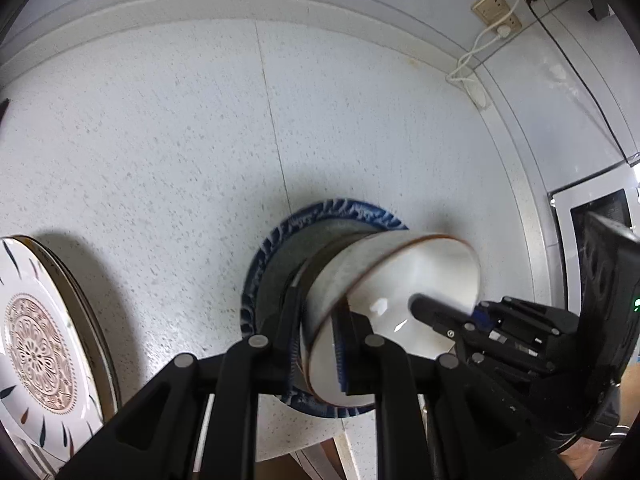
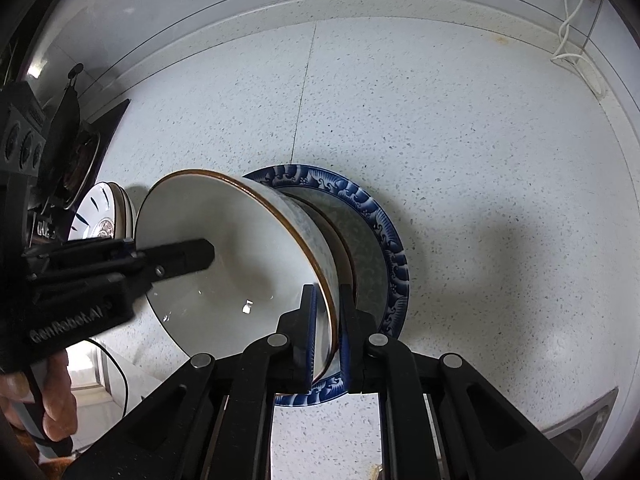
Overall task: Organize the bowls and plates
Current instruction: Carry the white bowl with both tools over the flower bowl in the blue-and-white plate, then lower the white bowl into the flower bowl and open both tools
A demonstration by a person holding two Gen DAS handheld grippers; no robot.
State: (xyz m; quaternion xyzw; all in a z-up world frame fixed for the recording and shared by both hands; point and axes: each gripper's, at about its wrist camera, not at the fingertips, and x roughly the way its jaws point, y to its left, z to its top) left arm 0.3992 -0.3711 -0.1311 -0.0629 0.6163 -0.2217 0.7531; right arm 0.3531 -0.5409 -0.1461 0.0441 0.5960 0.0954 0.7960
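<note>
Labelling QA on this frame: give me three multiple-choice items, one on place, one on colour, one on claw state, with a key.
1. The white bowl sits:
A. over the blue-rimmed plate
B. inside a sink
C. on the patterned plates

2. The bowl's rim line is:
A. green
B. brown
C. red

3. The right claw is:
A. wide open
B. shut on the bowl's wall
C. shut on nothing

Key: A, the plate shows right behind the bowl; B, a brown line rings the lip; B, the pads clamp the wall on both sides.

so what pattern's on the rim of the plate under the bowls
Blue wave pattern on the plate's rim, clearest in the right wrist view.
</note>
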